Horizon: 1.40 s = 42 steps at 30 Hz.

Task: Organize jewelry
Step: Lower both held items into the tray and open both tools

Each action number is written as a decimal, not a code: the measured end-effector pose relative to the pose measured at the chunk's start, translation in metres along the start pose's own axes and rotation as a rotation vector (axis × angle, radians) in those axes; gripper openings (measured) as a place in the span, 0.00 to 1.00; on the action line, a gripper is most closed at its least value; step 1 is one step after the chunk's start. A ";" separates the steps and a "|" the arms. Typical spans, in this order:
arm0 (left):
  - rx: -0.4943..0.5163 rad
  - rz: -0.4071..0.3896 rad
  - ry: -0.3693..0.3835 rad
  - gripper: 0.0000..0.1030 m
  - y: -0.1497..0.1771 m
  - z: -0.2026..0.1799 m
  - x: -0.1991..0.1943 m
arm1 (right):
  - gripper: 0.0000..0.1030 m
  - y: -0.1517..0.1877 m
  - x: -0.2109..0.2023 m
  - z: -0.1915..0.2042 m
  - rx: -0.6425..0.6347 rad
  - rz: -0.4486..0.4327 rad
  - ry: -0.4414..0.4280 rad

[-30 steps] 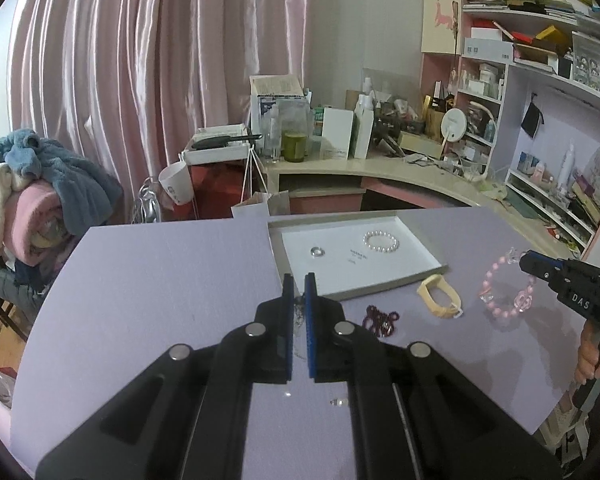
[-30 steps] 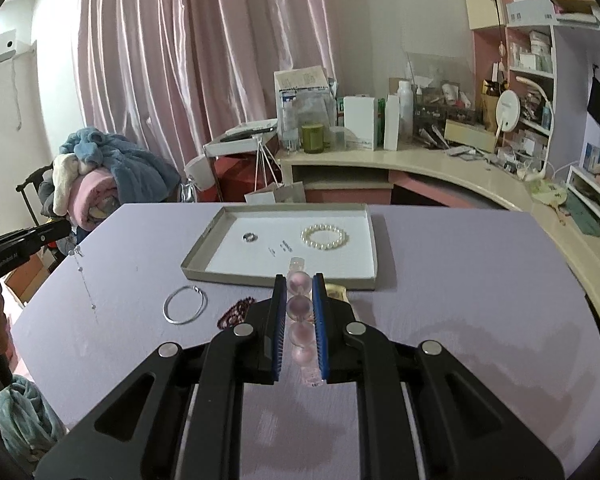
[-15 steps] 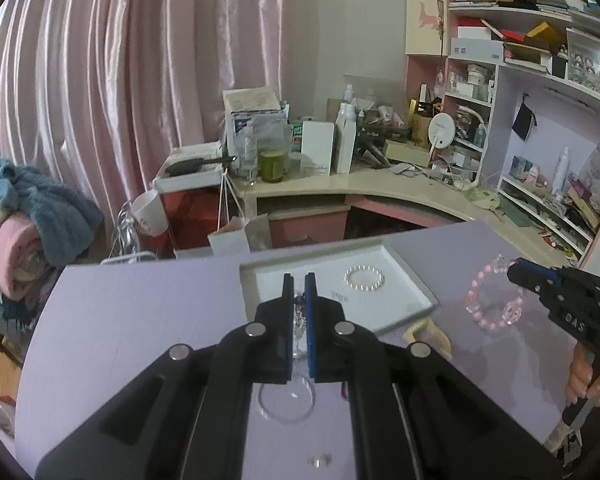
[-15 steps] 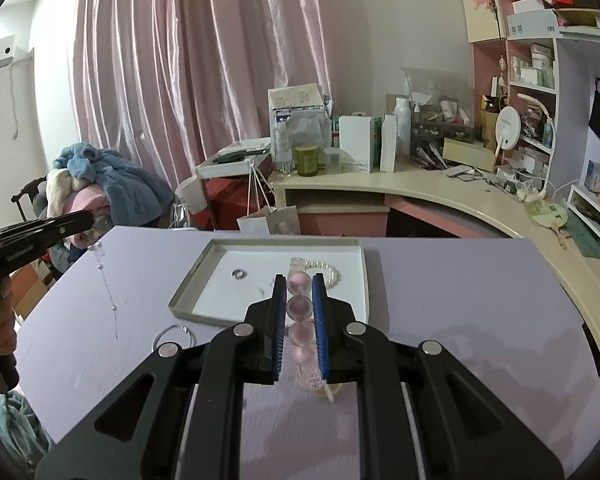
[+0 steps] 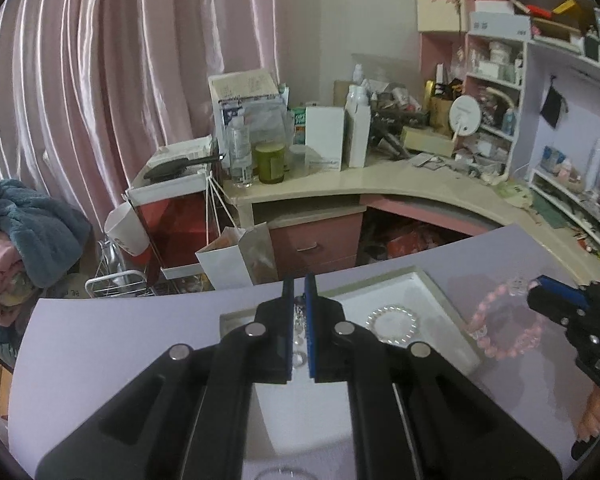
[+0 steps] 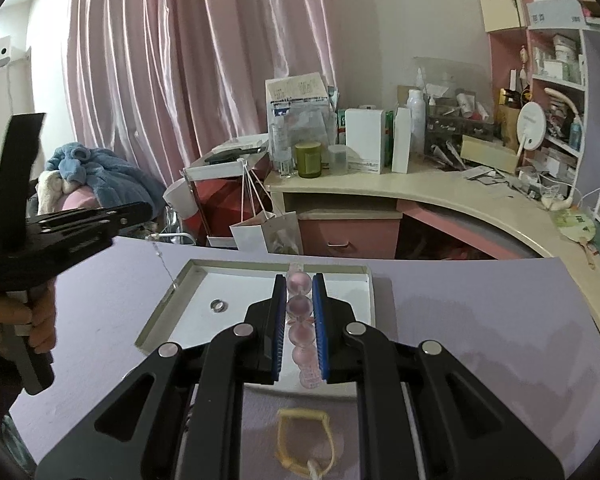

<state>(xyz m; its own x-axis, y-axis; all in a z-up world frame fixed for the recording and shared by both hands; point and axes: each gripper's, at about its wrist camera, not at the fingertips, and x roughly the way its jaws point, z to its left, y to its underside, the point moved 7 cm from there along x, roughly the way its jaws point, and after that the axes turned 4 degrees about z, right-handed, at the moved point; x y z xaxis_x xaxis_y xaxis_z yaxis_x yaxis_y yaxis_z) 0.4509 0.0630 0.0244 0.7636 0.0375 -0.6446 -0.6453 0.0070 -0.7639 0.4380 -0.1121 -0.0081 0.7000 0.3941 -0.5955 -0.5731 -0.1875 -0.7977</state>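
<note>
My left gripper (image 5: 299, 280) is shut on a thin silver chain (image 5: 299, 322) that dangles between its blue pads, above the left part of the white tray (image 5: 440, 292). From the right wrist view this left gripper (image 6: 146, 210) hangs over the tray's left rim (image 6: 188, 272), with the chain (image 6: 162, 256) trailing down. My right gripper (image 6: 300, 278) is shut on a pink bead bracelet (image 6: 300, 306) above the tray's front half. In the left wrist view, the bracelet (image 5: 508, 332) hangs as a loop from the right gripper (image 5: 534, 282). A pearl bracelet (image 5: 392, 324) and a silver ring (image 6: 219, 305) lie in the tray.
A yellow bangle (image 6: 304, 444) lies on the lilac table (image 6: 480, 320) in front of the tray. A silver hoop (image 5: 280, 474) shows at the bottom edge. Beyond the table stand a cluttered curved desk (image 6: 440, 188), shelves and a pink curtain.
Both grippers have moved forward over the table to the tray, each keeping its hold. The dark red bracelet and the hoop have slid out of the left wrist view.
</note>
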 end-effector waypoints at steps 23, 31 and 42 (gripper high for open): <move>-0.107 0.046 -0.050 0.38 0.023 0.049 0.044 | 0.13 0.002 0.041 0.019 -0.027 0.060 -0.032; -0.161 0.004 -0.095 0.46 0.033 0.085 0.010 | 0.13 -0.001 0.078 0.053 -0.008 0.127 -0.138; -0.159 0.011 -0.119 0.52 0.053 0.105 0.000 | 0.37 0.012 0.121 0.015 0.066 0.214 0.002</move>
<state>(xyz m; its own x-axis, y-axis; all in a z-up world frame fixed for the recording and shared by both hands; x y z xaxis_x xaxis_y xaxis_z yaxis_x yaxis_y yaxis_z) 0.4138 0.1682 -0.0128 0.7423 0.1549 -0.6519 -0.6342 -0.1513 -0.7582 0.5092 -0.0535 -0.0886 0.5604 0.3504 -0.7505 -0.7351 -0.2071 -0.6456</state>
